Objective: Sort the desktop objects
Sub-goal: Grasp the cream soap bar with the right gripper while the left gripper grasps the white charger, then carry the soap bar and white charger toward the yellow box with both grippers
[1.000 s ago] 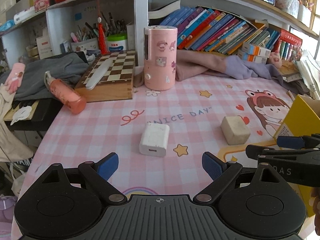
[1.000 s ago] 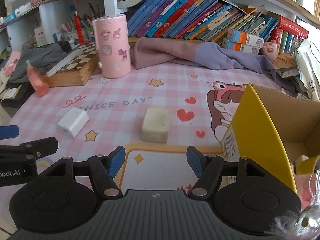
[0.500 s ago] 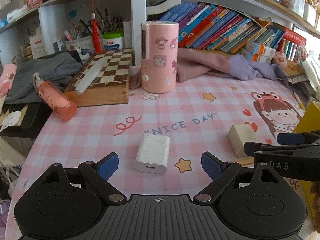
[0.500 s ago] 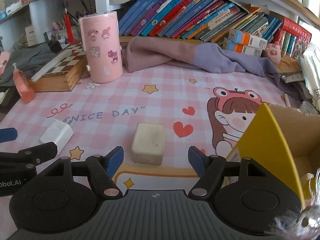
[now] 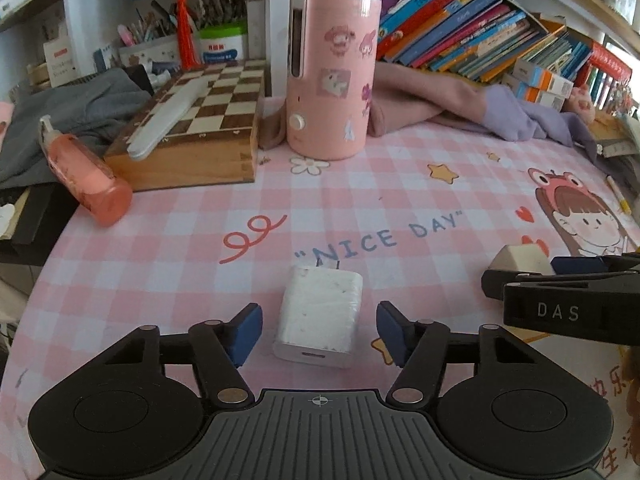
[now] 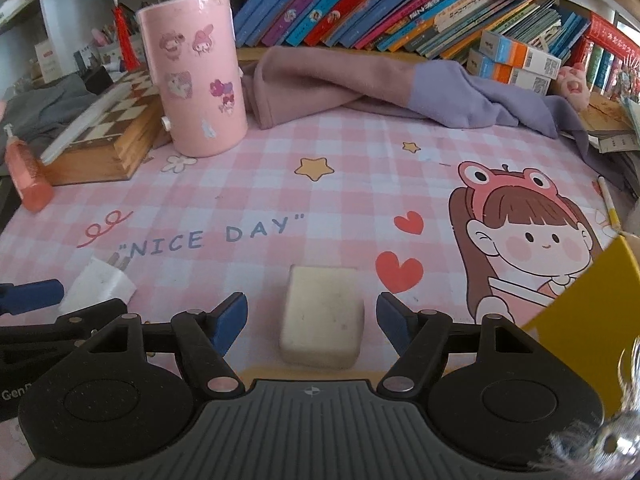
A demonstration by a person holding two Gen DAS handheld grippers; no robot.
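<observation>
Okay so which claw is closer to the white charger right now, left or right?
Left. The left claw straddles the white charger, jaws closing with gaps still on both sides. The right claw sits farther right, around the beige eraser.

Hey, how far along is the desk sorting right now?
Nothing looks sorted yet. The white charger lies between the closing jaws of the left gripper, not yet pressed. The beige eraser sits between the right gripper jaws, ungripped. Both remain on the pink mat; the yellow box waits nearby.
</observation>
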